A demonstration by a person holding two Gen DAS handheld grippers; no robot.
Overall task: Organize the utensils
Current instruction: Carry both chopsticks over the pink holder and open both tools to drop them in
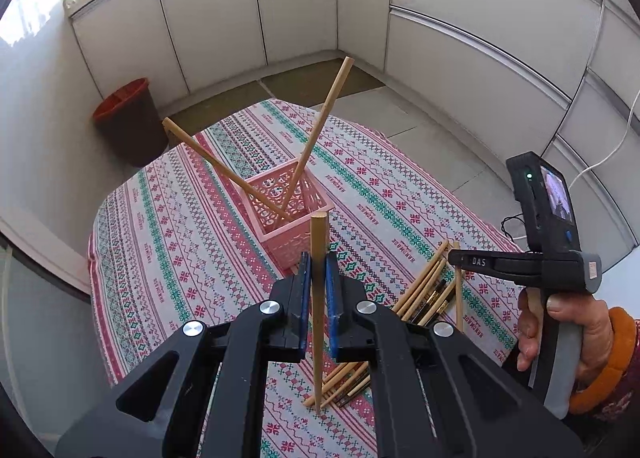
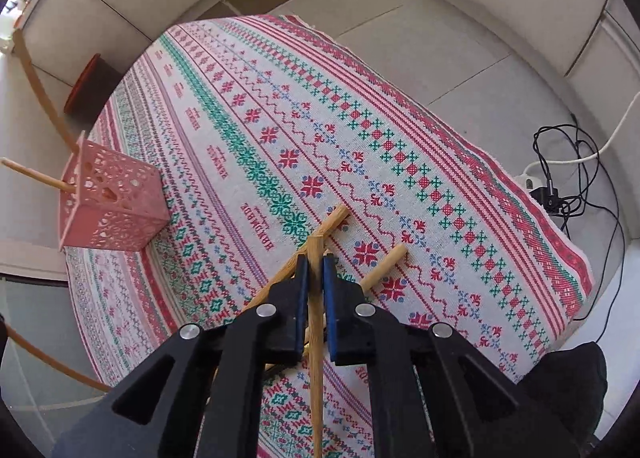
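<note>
A wooden chopstick point(image 1: 319, 298) is held upright between the blue pads point(image 1: 305, 290) of the left gripper point(image 1: 319, 270), whose jaws are closed tight on it; its blunt end stands above the fingertips and its thin end hangs just over the patterned tablecloth point(image 1: 168, 242). Just beyond that gripper, a pink lattice basket point(image 1: 288, 242) is set on the cloth, and two chopsticks point(image 1: 316, 134) are leaned inside it, crossed and splayed to left and right. To the right of the gripper, near the cloth's edge, a loose pile of chopsticks point(image 1: 424, 290) is laid, some pale and some dark.

In the right wrist view, the right gripper point(image 2: 316, 274) is seen shut on a second chopstick point(image 2: 316, 338), which is clamped between its blue pads point(image 2: 303, 290) and runs almost straight along the fingers. Further chopsticks point(image 2: 384, 266) are spread on the cloth just under and beyond the fingertips. The basket is seen at the far left of this view, well apart from the right gripper.

In the left view, the right gripper's handle is gripped by a hand point(image 1: 568, 330) with an orange cuff point(image 1: 616, 362). A dark bin point(image 1: 132, 122) with a red rim is stood on the floor beyond the table, by the white cabinets point(image 1: 248, 10).
</note>
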